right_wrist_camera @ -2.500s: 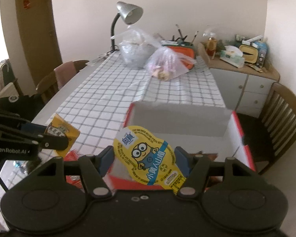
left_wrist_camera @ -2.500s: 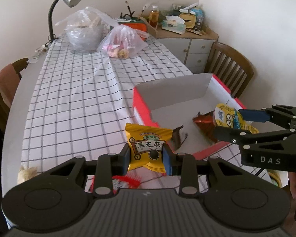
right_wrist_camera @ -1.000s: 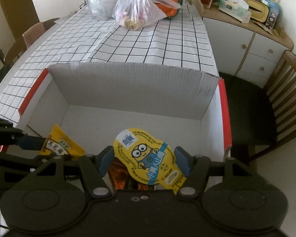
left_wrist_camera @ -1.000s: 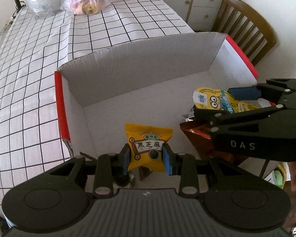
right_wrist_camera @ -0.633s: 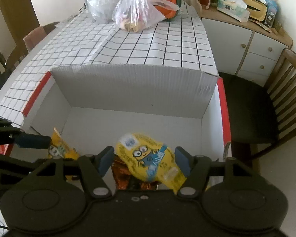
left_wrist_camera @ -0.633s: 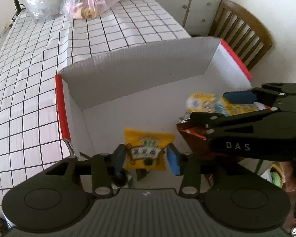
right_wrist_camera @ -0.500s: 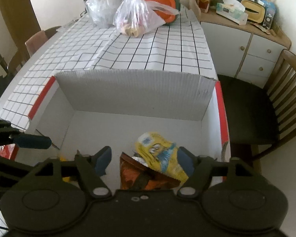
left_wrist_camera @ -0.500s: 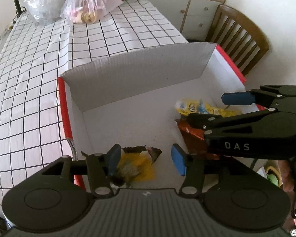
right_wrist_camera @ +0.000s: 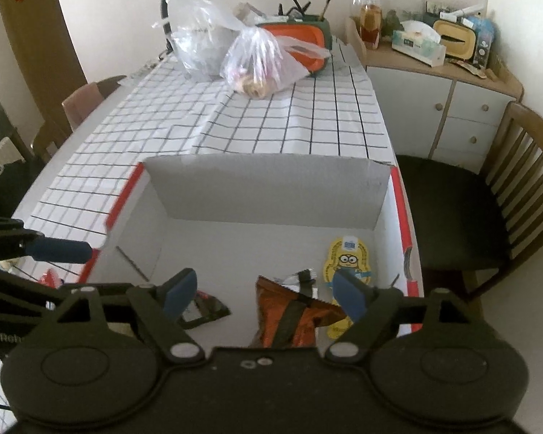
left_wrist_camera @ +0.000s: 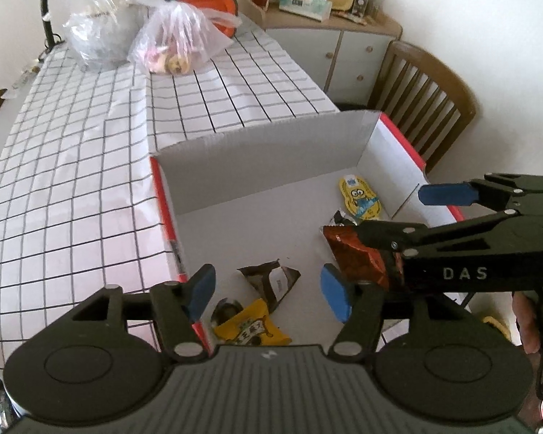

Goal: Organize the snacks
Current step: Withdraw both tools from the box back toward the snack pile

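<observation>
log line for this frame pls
left gripper: opening, empty | right gripper: opening, empty | yellow sesame packet, minion packet: lying in box

Black plastic body of the right gripper (left_wrist_camera: 409,213), seen from the left wrist view: white capital letters "DAS". Black plastic body of the left gripper (right_wrist_camera: 90,275), at the left edge of the right wrist view: white lettering cut off by the frame, legible only as "enRob". Yellow foil snack packet (left_wrist_camera: 251,329) lying in the white cardboard box with red rim (left_wrist_camera: 164,195): a band of dark characters, too blurred to read; yellow peanut-shaped packet with a cartoon figure (right_wrist_camera: 347,260): small print, not legible.
</observation>
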Tool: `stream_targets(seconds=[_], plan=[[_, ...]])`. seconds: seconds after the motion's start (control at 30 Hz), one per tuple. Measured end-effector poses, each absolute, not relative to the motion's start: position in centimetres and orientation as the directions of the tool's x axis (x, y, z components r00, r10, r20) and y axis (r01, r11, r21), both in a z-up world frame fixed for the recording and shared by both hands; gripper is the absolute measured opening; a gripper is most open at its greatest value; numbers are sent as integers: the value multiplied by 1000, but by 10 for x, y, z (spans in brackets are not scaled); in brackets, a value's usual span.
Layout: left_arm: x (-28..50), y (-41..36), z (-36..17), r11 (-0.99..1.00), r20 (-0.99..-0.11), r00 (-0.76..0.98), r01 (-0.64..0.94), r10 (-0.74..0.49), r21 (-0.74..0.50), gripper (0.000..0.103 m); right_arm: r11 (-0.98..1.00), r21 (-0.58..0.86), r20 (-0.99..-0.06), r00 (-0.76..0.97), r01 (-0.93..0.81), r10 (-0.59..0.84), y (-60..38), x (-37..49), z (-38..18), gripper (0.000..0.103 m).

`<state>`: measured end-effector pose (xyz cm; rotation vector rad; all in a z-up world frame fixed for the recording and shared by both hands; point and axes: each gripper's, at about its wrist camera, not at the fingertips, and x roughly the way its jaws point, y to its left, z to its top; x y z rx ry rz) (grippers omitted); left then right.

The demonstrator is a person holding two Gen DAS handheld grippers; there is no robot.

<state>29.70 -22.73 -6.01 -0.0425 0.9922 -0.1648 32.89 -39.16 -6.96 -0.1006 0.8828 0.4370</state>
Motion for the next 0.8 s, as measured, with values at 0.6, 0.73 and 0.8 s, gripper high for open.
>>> stream_targets(seconds=[0.6,0.73,0.8], plan=[[232,-173,-21,985,-750,639,120,-171,-122,70,890,168,-676,608,-423,417,-358,265,-26,95],[217,-156,-16,985,-739,651,116,-172,-127,72,879,182,-659,609,-440,441,-343,250,-19,101],[210,-146,-14,985,-732,658,112,-175,-134,74,874,193,-654,605,-446,453,-334,244,-17,101]])
